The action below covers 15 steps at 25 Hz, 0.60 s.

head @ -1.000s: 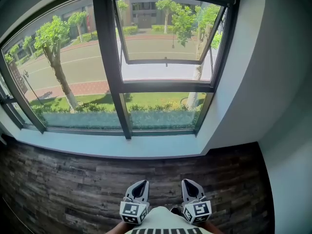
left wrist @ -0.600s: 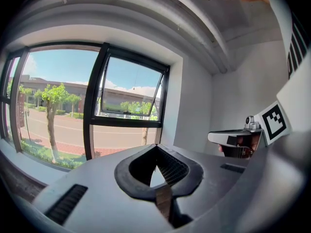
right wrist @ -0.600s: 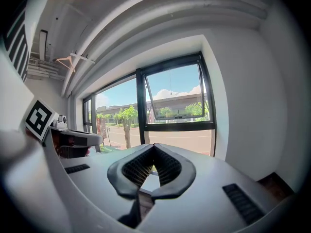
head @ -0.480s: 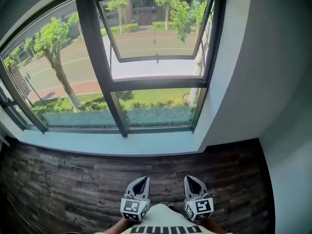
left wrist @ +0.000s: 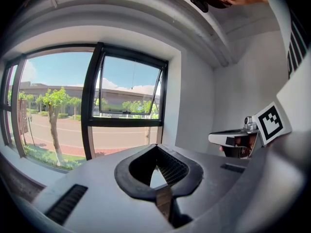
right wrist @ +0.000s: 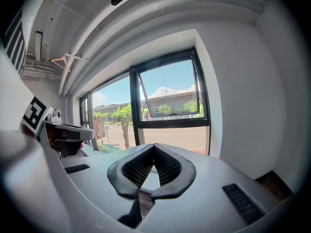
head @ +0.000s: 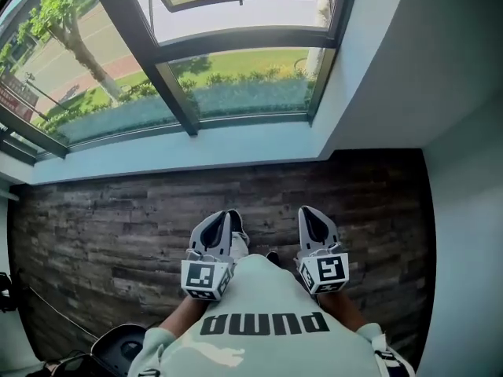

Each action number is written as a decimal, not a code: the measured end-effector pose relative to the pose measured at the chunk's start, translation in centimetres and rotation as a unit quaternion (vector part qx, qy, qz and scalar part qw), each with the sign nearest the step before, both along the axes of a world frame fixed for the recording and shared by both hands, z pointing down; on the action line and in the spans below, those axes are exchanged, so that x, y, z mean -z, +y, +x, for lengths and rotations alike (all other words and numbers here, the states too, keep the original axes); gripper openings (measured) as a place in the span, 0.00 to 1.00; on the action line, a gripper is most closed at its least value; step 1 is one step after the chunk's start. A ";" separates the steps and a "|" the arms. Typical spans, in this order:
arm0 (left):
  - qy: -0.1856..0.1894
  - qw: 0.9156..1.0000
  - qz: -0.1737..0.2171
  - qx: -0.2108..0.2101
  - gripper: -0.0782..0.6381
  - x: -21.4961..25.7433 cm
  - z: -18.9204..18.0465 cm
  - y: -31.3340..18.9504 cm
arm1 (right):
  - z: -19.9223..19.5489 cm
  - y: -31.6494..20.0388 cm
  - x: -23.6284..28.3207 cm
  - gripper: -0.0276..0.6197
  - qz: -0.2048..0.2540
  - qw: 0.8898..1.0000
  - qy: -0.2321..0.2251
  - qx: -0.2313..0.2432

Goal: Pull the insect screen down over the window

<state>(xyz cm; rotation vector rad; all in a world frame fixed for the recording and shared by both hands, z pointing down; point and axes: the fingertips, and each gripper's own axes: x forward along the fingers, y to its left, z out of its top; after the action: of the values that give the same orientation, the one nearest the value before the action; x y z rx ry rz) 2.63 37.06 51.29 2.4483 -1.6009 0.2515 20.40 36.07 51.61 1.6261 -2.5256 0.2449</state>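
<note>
Head dipped: window [head: 236,77] now at top edge, more floor [head: 118,210] showing. Left gripper [head: 225,218], right gripper [head: 312,213] by the torso, fingers together, empty. Screen unseen, presumably rolled up; no reach yet.

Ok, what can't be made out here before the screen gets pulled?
Insect screen and its pull: discernible in no view; the head view's top edge cuts off the upper part of the window.
Dark object at lower left, head view: cut by the bottom edge, unidentifiable.
</note>
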 end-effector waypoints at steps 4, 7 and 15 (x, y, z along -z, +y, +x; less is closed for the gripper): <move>0.007 1.000 -0.010 -0.018 0.13 -1.4 -0.2 -4.1 | -0.4 -3.0 -1.6 0.05 -0.020 1.000 0.006 -0.017; 0.016 0.999 -0.009 -0.034 0.13 -1.5 -0.4 -8.2 | -0.6 -6.5 -1.9 0.05 -0.028 0.999 0.013 -0.034; 0.033 0.998 -0.002 -0.044 0.13 -0.9 -5.8 -20.7 | -6.0 -18.8 0.1 0.05 -0.018 0.998 0.024 -0.051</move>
<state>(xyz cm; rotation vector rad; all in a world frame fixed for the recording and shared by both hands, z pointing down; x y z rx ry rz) -3.20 16.33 52.21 2.5005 -1.4666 0.1858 14.40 17.29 51.55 1.7281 -2.3918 0.2564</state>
